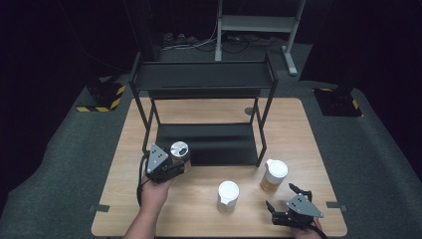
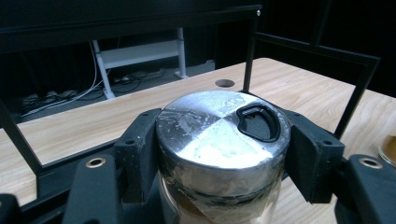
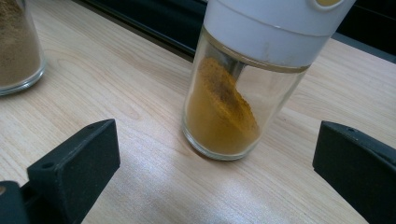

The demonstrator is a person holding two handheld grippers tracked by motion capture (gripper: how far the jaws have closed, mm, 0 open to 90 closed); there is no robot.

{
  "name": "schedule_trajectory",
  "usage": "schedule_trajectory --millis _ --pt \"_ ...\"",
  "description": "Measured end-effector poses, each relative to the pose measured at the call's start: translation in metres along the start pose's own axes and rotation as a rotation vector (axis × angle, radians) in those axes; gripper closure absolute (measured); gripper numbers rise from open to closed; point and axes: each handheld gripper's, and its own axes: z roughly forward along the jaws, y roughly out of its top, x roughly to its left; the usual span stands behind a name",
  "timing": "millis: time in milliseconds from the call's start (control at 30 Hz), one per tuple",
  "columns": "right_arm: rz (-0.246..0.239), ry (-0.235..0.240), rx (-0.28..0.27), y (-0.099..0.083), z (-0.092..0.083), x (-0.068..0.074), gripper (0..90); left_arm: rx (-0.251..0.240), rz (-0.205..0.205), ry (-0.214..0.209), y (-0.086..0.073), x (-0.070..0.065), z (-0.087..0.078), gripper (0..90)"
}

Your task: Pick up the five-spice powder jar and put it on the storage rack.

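High view: the left gripper (image 1: 175,167) clamps the upright silver-lidded jar (image 1: 179,151) by the rack (image 1: 204,79)'s lower shelf, at 12 o'clock. Left gripper view: jaws tight under the lid. Right gripper view: jaws wide, empty; the white-capped jar (image 3: 243,79) stands at 12 o'clock.

A light wooden table (image 1: 298,129) stands on grey carpet (image 1: 74,164) in a dark room. Behind it are a white metal frame (image 1: 259,22), what looks like tangled cables (image 1: 199,42), and yellow-and-black striped bases (image 1: 104,97).
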Motion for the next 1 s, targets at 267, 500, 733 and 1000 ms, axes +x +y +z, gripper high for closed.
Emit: schedule_trajectory --millis 267,500,733,1000 --pt "0.003 0.002 -0.002 0.000 0.000 -0.001 0.1 0.004 0.001 0.021 0.001 0.001 0.007 34.9" --pt "0.006 0.003 -0.004 -0.001 0.000 -0.001 0.1 0.009 -0.001 0.033 0.003 0.002 0.015 34.9" --pt "0.010 0.005 -0.005 -0.001 -0.001 -0.002 0.1 0.019 0.002 0.052 0.004 0.002 0.024 34.8" --pt "0.012 0.007 -0.006 -0.001 -0.001 -0.002 0.1 0.024 -0.004 0.075 0.006 0.004 0.033 34.8"
